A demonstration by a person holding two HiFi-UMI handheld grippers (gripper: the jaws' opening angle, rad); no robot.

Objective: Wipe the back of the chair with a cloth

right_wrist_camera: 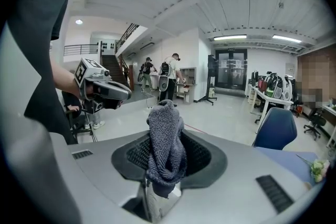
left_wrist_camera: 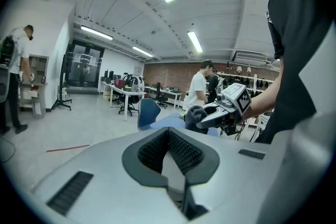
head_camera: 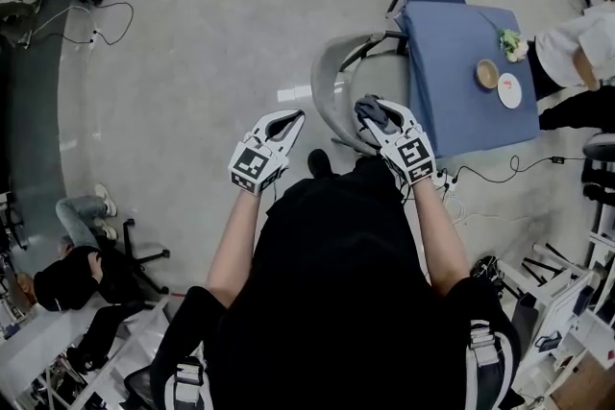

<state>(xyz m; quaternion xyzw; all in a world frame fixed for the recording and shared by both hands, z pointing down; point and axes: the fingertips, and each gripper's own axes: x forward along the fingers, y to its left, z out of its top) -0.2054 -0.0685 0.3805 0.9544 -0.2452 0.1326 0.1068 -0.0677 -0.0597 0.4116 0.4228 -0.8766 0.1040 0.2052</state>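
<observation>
**Cloth pinched upright in the right hand-held gripper, at the chair's back**

I am looking along the right hand-held gripper [right_wrist_camera: 164, 173] and its jaws are clamping the dark grey knitted cloth [right_wrist_camera: 165, 144]. The cloth is standing with its long axis running along the jaws, and its bunched end is pointing out past the tips.

The left hand-held gripper [left_wrist_camera: 168, 136] is showing its ribbed pads pressed together with nothing between them.

Only the head view is giving me the grey chair [head_camera: 332, 86]. Its curved back is lying just ahead of both grippers, and the cloth is sitting over the near end of that curve. I cannot tell whether it is touching.

The left gripper view is showing the right gripper from the side, with the cloth bulging from its tip.

On the blue desk [head_camera: 461, 115], just right of the chair, a small bowl [head_camera: 487, 73] and a white plate [head_camera: 510, 90] are sitting side by side. I cannot make out what is in the bowl, and the plate is carrying a small red mark.
</observation>
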